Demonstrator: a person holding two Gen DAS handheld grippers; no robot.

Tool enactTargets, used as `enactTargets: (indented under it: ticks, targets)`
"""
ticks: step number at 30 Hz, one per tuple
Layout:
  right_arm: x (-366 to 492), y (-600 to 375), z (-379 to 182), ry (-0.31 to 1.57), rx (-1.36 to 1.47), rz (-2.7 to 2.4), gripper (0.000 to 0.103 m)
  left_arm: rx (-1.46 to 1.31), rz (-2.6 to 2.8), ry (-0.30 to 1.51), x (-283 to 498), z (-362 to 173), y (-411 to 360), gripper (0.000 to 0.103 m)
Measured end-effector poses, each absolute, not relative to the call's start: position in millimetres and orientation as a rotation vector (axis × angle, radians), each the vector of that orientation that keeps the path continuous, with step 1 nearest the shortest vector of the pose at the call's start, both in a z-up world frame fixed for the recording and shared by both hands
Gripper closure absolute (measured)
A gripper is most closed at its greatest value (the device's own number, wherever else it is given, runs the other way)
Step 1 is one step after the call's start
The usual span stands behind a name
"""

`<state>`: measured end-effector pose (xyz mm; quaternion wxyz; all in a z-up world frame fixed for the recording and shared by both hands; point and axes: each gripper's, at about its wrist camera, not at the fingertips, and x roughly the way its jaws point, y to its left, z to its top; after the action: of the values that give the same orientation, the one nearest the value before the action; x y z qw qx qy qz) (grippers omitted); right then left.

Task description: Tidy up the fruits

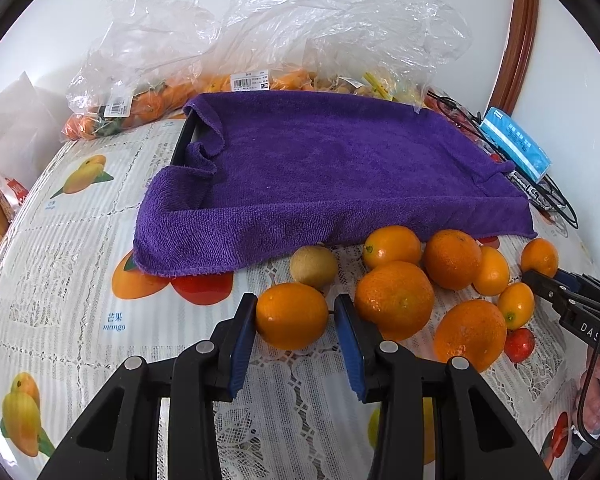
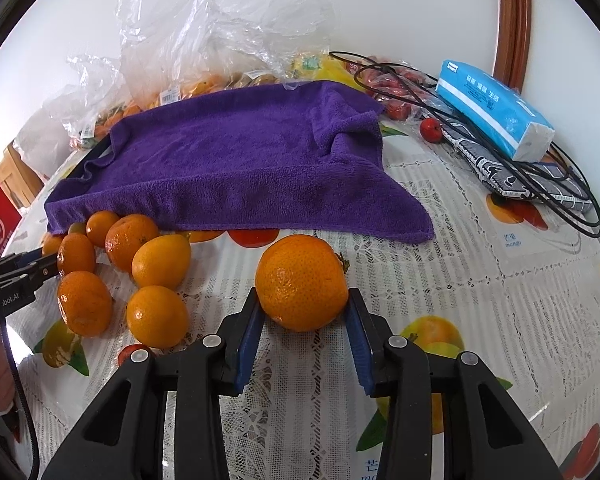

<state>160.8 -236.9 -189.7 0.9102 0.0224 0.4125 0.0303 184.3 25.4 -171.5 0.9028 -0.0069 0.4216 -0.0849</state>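
A purple towel (image 1: 320, 176) covers a dark tray on the fruit-print tablecloth; it also shows in the right wrist view (image 2: 236, 160). Several oranges and kumquats lie in a pile (image 1: 452, 264) in front of it, with a brownish round fruit (image 1: 314, 266) and a small red fruit (image 1: 519, 345). My left gripper (image 1: 296, 316) is shut on an orange (image 1: 292, 316) at the pile's left edge. My right gripper (image 2: 304, 306) is shut on a bigger orange (image 2: 302, 282), to the right of the pile (image 2: 140, 264). Each gripper shows in the other's view, the right (image 1: 556, 288) and the left (image 2: 24, 268).
Clear plastic bags of fruit (image 1: 148, 96) stand behind the towel. A blue tissue pack (image 2: 496, 116), black cables (image 2: 540, 176), a patterned pouch (image 2: 496, 168) and a loose red fruit (image 2: 431, 129) lie at the back right. The wall is close behind.
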Motion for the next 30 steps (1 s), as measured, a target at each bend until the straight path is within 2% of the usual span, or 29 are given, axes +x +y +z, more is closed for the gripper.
enactTargets:
  ticks: [16, 17, 18, 19, 23, 30]
  targets:
    - [148.3, -244.0, -175.3, 0.815, 0.098, 0.068, 0.067, -0.047, -0.195, 0.861, 176.6, -162.1, 30.1, 0.066]
    - [146.6, -242.9, -170.7, 0.807, 0.095, 0.069, 0.072, -0.048, -0.196, 0.859, 175.9, -161.3, 30.8, 0.066]
    - [145.4, -242.3, -166.6, 0.798, 0.093, 0.071, 0.087, -0.049, -0.195, 0.858, 175.1, -160.4, 31.5, 0.066]
    - [144.1, -241.0, -160.9, 0.787, 0.097, 0.077, 0.093, -0.049, -0.193, 0.856, 174.3, -159.0, 31.9, 0.066]
    - [146.6, -233.0, -159.0, 0.804, 0.061, 0.091, 0.093, -0.045, -0.197, 0.848, 168.8, -154.7, 33.2, 0.066]
    - [145.4, -240.4, -189.1, 0.860, 0.089, 0.055, 0.091, -0.058, -0.212, 0.850, 163.3, -153.8, 35.6, 0.066]
